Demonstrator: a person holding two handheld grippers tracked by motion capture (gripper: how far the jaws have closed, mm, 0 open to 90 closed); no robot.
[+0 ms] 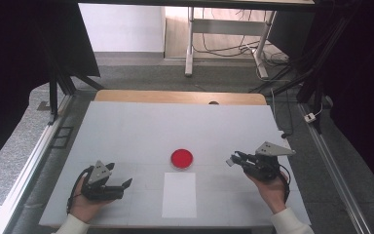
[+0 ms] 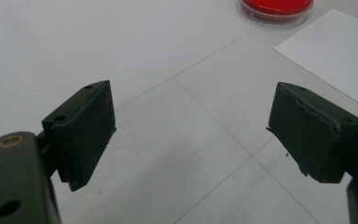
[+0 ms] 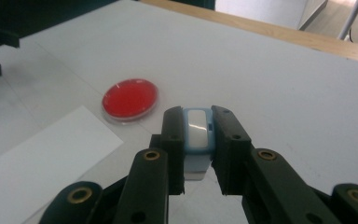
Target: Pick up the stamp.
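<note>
A round red dish (image 1: 181, 158) with a clear rim sits near the middle of the white table; it also shows in the left gripper view (image 2: 276, 9) and the right gripper view (image 3: 130, 99). A white sheet of paper (image 1: 179, 194) lies just in front of it. My right gripper (image 1: 233, 160) hovers to the right of the dish, pointing at it, shut on a small light-blue and white block (image 3: 197, 132). My left gripper (image 1: 125, 185) rests at the front left in a hand, open, with nothing between its pads (image 2: 85, 128).
The white tabletop (image 1: 141, 126) has a wooden edge (image 1: 175, 96) at the far side. Metal rails (image 1: 29, 170) run along both sides. A desk frame (image 1: 224, 29) and cables stand on the floor beyond.
</note>
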